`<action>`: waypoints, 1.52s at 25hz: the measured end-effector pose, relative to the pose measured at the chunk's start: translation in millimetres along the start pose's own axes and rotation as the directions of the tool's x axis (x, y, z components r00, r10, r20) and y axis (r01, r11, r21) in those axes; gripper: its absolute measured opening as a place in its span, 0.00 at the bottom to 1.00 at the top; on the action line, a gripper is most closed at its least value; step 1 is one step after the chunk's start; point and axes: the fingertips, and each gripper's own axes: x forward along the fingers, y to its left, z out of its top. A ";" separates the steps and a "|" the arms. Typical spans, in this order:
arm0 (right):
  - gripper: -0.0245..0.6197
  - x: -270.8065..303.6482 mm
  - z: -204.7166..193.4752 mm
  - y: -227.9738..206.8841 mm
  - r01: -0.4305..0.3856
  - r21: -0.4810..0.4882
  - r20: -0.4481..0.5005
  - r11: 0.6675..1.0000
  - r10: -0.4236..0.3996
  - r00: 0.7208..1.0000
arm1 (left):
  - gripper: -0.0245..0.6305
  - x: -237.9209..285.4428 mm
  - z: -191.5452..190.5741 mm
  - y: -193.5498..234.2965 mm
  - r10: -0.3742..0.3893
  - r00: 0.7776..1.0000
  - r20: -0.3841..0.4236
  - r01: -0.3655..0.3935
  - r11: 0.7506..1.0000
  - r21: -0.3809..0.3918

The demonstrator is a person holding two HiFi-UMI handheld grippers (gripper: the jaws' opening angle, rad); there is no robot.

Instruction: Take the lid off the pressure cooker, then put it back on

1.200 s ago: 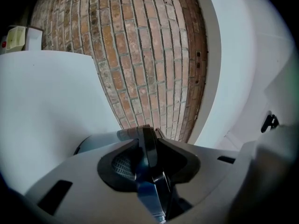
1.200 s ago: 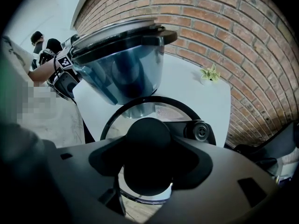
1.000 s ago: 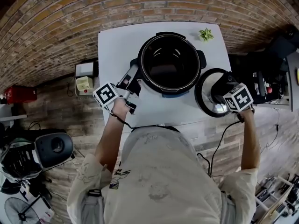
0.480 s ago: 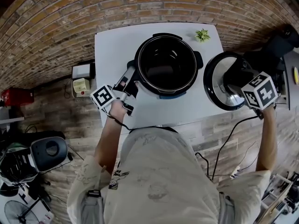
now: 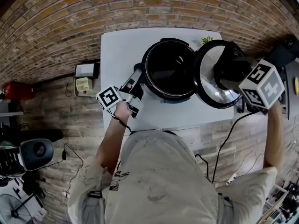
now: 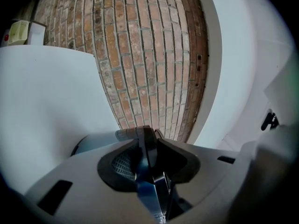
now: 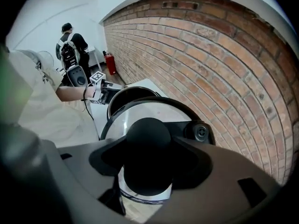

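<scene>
The black pressure cooker pot [image 5: 169, 69] stands open on the white table [image 5: 121, 50]. My left gripper [image 5: 135, 81] is shut on the pot's left side handle [image 6: 148, 158], which shows as a thin dark tab between the jaws. My right gripper [image 5: 230, 73] is shut on the lid's round black knob [image 7: 148, 154]. It holds the steel lid [image 5: 209, 74], with its black rim, tilted in the air. In the head view the lid overlaps the pot's right rim. The pot [image 7: 126, 95] and my left gripper [image 7: 100, 90] also show beyond the lid in the right gripper view.
A small green plant [image 5: 206, 39] sits at the table's far right, half hidden by the lid. A brick wall runs behind the table. Left of the table is a grey box [image 5: 84, 77] and a red extinguisher [image 5: 18, 93]. A cable [image 5: 223, 143] hangs at the front right. Another person [image 7: 70, 43] stands far off.
My right gripper has lifted the lid from the table's right edge, up and left toward the pot. The left gripper stays on the handle.
</scene>
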 end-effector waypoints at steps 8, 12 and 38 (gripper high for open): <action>0.49 39.5 55.3 24.7 -0.104 -0.117 0.003 0.988 0.105 0.995 | 0.25 2.3 -0.7 -1.3 -0.009 1.000 0.002 0.009 1.000 -0.004; 0.49 64.3 75.8 37.7 -0.170 -0.113 0.006 0.979 0.171 0.985 | 0.25 3.5 -2.5 -0.8 -0.016 1.000 0.001 0.016 1.000 -0.008; 0.49 127.5 113.0 59.6 -0.283 -0.118 -0.125 0.952 0.269 0.955 | 0.25 -0.2 -0.8 3.5 0.002 0.999 -0.034 -0.002 1.000 -0.006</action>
